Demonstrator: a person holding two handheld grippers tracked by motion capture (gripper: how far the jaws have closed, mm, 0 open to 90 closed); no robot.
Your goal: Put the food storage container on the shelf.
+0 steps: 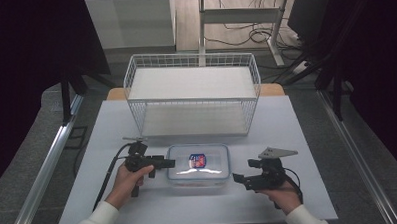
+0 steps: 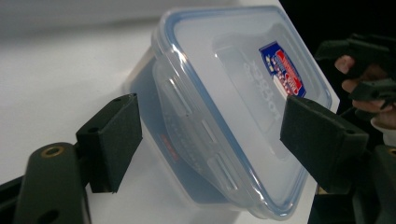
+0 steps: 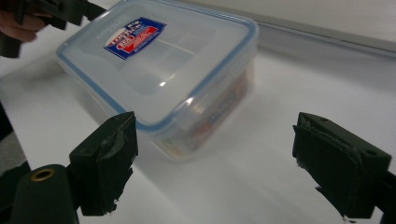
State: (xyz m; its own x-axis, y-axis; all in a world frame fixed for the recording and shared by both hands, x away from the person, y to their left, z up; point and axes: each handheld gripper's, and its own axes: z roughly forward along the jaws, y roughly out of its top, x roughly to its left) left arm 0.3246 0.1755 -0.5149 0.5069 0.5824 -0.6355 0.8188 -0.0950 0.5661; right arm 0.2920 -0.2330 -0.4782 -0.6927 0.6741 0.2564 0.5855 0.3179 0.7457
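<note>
A clear plastic container [image 1: 198,164] with a blue-rimmed snap lid and a red and blue label lies on the white table [image 1: 139,204]. My left gripper [image 1: 166,163] is at its left end. In the left gripper view the container [image 2: 224,107] fills the gap of the open left gripper [image 2: 215,140], one jaw on each side of its near end; I cannot tell if they touch it. My right gripper [image 1: 239,179] is just off the right front corner. It stands open [image 3: 210,158], with the container [image 3: 163,74] ahead of it, towards its left jaw.
A white wire basket shelf [image 1: 192,92] with two levels stands behind the container at the table's back. The person's hands come in from the front edge. Bare tabletop lies to the left, right and front of the container.
</note>
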